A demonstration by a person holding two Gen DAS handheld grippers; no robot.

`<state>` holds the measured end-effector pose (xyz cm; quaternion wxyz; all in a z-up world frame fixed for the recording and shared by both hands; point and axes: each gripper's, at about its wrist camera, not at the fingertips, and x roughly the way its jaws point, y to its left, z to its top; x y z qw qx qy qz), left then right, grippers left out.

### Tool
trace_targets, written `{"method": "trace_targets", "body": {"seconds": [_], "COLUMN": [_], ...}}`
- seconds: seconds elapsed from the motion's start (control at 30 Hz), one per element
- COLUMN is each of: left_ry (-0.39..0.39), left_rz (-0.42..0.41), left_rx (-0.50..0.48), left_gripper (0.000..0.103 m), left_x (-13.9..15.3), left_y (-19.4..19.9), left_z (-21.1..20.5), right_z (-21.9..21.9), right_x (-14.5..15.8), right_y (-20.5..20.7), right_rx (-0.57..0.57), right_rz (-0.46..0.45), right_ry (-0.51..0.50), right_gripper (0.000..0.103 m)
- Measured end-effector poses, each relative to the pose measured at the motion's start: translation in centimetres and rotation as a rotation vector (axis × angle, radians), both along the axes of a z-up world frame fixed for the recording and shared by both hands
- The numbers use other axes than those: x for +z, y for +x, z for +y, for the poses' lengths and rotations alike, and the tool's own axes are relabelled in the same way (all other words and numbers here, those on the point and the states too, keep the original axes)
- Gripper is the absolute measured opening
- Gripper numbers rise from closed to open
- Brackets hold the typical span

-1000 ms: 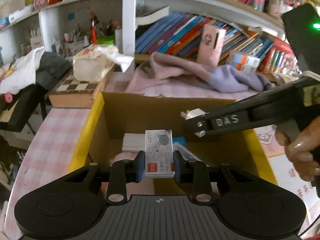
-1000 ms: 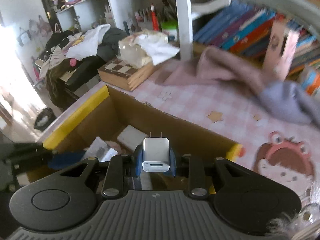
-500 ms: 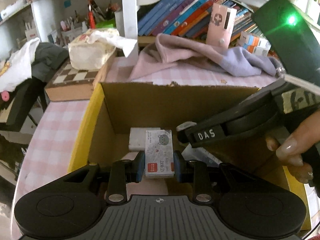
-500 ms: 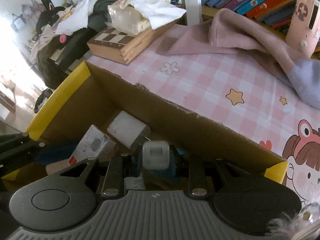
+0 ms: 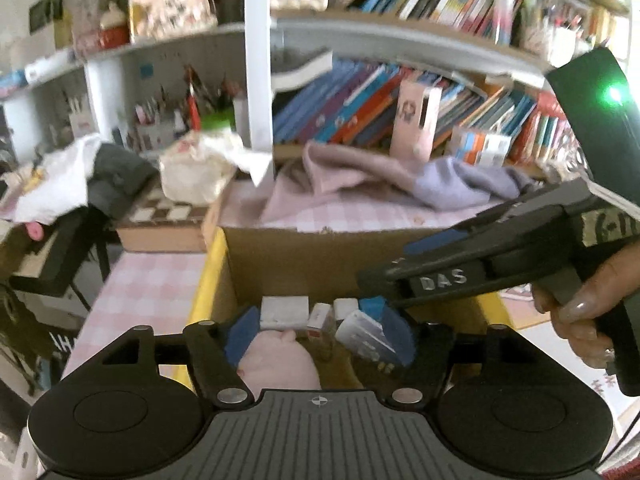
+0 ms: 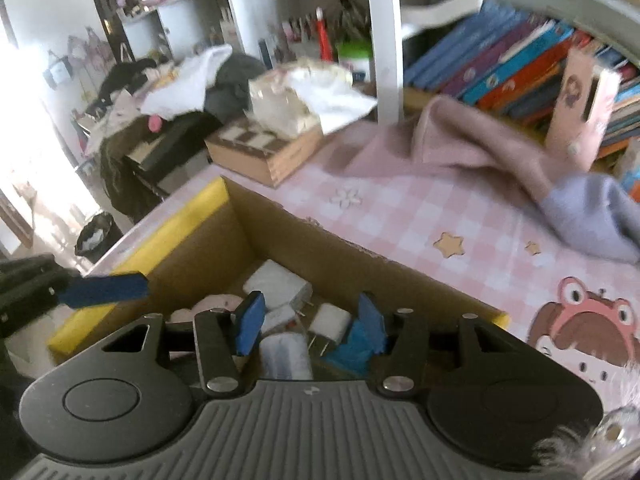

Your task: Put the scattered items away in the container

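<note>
Now both items released (into box (image 6: 280, 236))

White bookshelf (image 5: 256, 60); pink checked table (image 6: 400, 216).

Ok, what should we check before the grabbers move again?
1. Left gripper fingers opening, nothing pinched: ok.
2. Right gripper fingers opening, nothing pinched: ok.
3. Small printed box inside the cardboard box: ok.
4. White charger inside it too: ok.
5. More small things waiting on the table: cannot tell.
</note>
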<state>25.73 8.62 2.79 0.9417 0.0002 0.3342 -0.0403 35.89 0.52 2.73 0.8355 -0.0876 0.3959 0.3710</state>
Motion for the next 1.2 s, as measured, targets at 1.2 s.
{"method": "trace_targets", "body": {"seconds": [1.2], "left_ry": [-0.109], "left_rz": [-0.073], "left_rx": [0.032], "left_gripper": [0.1], "left_x": [-2.0], "left_y": [-21.5], "left_z": [-3.6], "right_z": [-17.4], "right_x": [-0.1], "right_y": [-30.9], "right_rx": [-0.441], "right_rz": [-0.303], "right_ry": [-0.037], "right_gripper": [0.083]}}
